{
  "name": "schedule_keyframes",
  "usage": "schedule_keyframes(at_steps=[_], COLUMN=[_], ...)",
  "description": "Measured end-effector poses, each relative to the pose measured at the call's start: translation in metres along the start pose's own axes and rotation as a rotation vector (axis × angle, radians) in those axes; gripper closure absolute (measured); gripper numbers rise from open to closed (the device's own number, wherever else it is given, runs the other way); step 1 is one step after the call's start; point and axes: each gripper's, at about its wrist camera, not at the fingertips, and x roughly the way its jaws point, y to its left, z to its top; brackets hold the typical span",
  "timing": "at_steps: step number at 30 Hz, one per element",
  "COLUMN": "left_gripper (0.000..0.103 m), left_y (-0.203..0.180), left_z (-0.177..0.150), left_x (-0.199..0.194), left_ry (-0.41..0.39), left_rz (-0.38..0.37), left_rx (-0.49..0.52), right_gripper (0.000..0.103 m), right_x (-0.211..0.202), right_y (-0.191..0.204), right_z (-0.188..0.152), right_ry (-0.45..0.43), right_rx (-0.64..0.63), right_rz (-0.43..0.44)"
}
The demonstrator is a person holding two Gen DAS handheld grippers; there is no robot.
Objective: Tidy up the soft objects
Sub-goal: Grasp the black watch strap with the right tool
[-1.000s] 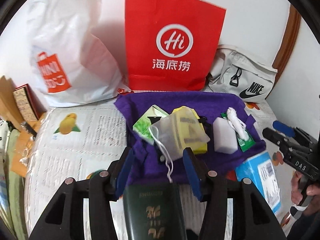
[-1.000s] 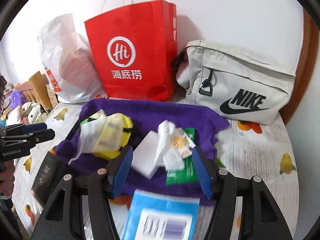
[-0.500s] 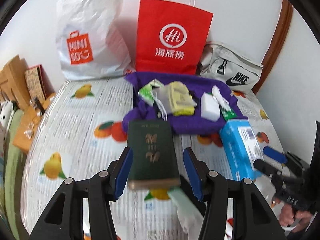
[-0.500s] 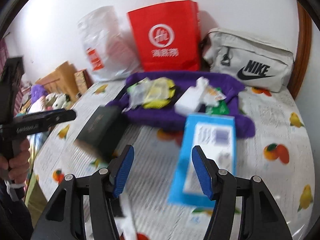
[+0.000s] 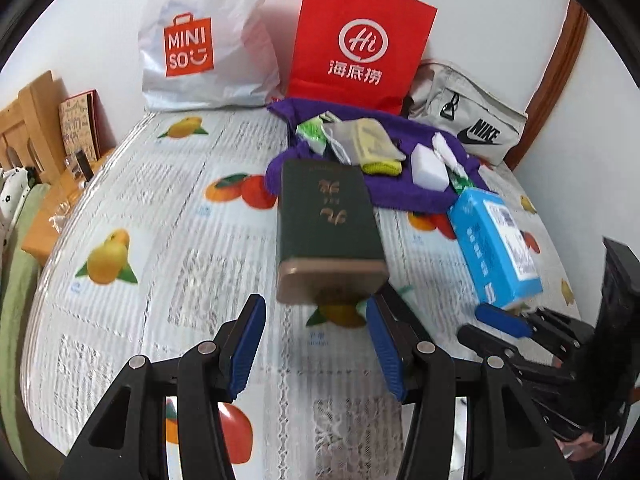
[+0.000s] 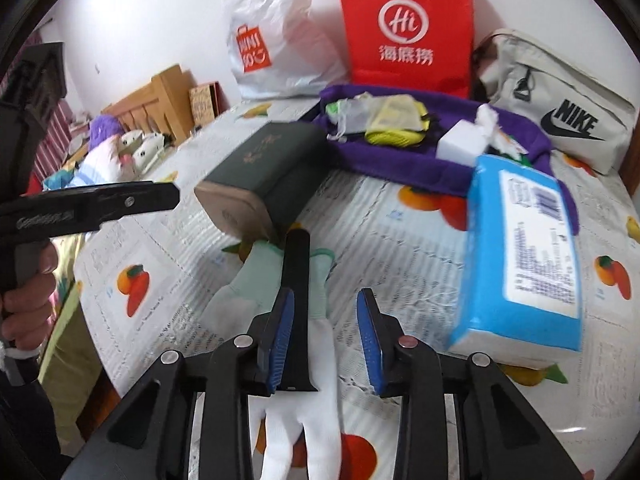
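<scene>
Both pairs of jaws stand apart with nothing gripped: the left gripper (image 5: 314, 350) is parted over bare tablecloth just short of the dark green tin (image 5: 326, 224), and the right gripper (image 6: 325, 338) has just been closing, its blue pads now fairly near each other with only cloth and the edge of a glove between them, neither pad pressing on it. That white and pale green glove (image 6: 296, 368) lies flat beneath the right gripper, its fingers cut off by the lower frame edge, and a black strip (image 6: 297, 280) lies across it; what that strip is I cannot make out. In the left view the glove is hidden behind the tin. The blue tissue pack (image 6: 524, 256) lies just right of the right gripper, blurred. Farther back, the purple towel (image 6: 404, 160) carries the other soft things: a yellow cloth (image 6: 396, 136) under a clear drawstring pouch (image 5: 352, 140), a white sponge (image 5: 429, 168), a crumpled white tissue (image 6: 488, 118) and green packets too small to read. Behind the towel stand a white plastic bag (image 5: 200, 40), a red paper bag (image 5: 356, 40) and a grey pouch (image 6: 560, 108) against the wall. The fruit-print tablecloth (image 5: 160, 208) is open on the left side, up to the table's edge.
</scene>
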Motion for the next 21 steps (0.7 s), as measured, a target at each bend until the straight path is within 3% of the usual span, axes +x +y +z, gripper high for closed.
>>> schedule_keyframes(at_steps=[4,9,14,21], left_gripper=[0.053,0.053,0.053,0.053], left_y=[0.009,0.018,0.022,0.022], left_z=[-0.008,-0.013,-0.016,-0.02], left_x=[0.005,0.011,0.015,0.014], left_ry=[0.012,0.031,0.041,0.051], left_rz=[-0.01,-0.01,-0.017,-0.02], left_rx=[-0.016,-0.035,-0.046,-0.053], right_gripper=[0.07,0.077,0.077,0.083], right_x=[0.018,0.035,0.045,0.042], right_y=[0.006,0.013,0.022,0.024], right_z=[-0.001,-0.005,-0.008,-0.008], right_ry=[0.02,0.058,0.09,0.063], right_rx=[0.007,0.009,-0.039,-0.06], right_rz=[0.018,0.042,0.024,0.001])
